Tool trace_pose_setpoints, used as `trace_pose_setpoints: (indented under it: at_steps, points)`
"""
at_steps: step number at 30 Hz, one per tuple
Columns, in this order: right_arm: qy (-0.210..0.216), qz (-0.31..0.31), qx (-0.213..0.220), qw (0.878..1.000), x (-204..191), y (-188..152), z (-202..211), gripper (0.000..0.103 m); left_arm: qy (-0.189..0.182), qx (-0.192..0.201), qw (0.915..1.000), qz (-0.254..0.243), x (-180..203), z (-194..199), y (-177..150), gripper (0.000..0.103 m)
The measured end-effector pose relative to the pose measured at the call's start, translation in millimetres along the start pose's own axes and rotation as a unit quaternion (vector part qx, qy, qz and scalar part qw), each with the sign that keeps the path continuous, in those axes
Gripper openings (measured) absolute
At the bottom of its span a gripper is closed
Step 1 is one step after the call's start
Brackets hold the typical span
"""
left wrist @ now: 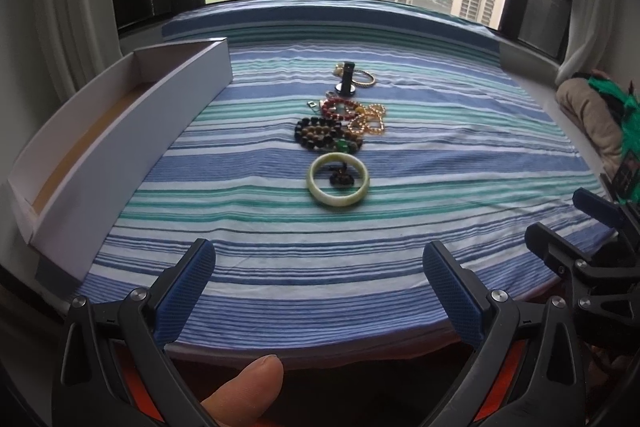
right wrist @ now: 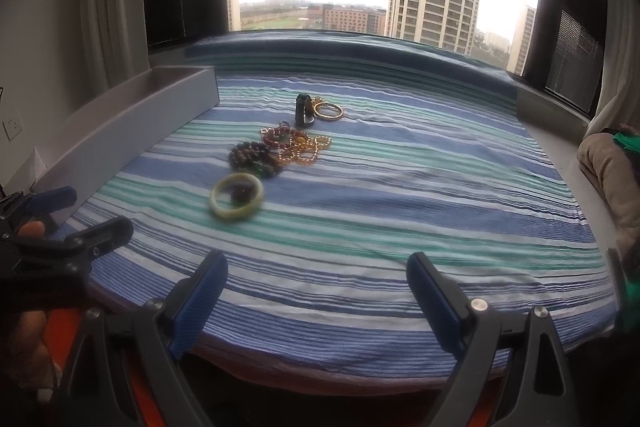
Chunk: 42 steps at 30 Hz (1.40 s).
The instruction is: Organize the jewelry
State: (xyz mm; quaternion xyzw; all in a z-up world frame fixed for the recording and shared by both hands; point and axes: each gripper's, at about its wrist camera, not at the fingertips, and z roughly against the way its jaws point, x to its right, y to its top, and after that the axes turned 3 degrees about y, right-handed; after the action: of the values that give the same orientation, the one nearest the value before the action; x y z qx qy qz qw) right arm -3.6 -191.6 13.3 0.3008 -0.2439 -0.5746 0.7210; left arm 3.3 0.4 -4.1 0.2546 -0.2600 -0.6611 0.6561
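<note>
Two grippers hover at the near edge of the striped cloth, both with fingers spread wide and nothing between them. The left gripper shows blue ribbed pads parted over the cloth's near border, touching no jewelry; a thumb pokes up between its arms at the bottom of the left wrist view. The right gripper is spread just as wide and holds nothing; in the left view it is cut off at the right border.

Farther in lies a pale green bangle flat on the cloth, with a small dark charm inside its ring; what the charm is cannot be made out. Just beyond sits a pile of dark and brown bead bracelets, touching a red bead bracelet and a gold chain; their overlaps are too tangled to sort out. Past these stands a small black cylinder with a gold bangle beside it.

Along the left side runs a long white open box, well apart from the jewelry. The right wrist view is blurred, the bangle especially.
</note>
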Motion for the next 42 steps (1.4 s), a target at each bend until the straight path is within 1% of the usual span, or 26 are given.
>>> trace_pose_setpoints:
  at_steps: [6, 10, 17, 42]
  points:
    - [-0.002, 0.0, 0.005, 1.0, 0.6, 0.3, 3.4, 0.093, -0.007, -0.001, 1.0, 0.002, -0.4, 1.6, 0.5, 0.103]
    - [-0.001, 0.0, 0.003, 1.0, 0.2, 1.4, 1.9, 0.093, 0.0, 0.003, 1.0, -0.003, -0.5, 3.0, 0.6, 0.103]
    - [-0.001, 0.0, 0.006, 1.0, -0.3, 3.0, 2.6, 0.093, 0.001, 0.007, 1.0, -0.002, -0.8, 4.7, 0.8, 0.103]
    - [0.001, -0.002, -0.001, 1.0, -3.0, 1.7, 1.0, 0.093, 0.004, 0.002, 1.0, -0.004, -0.5, 3.0, -0.7, 0.103]
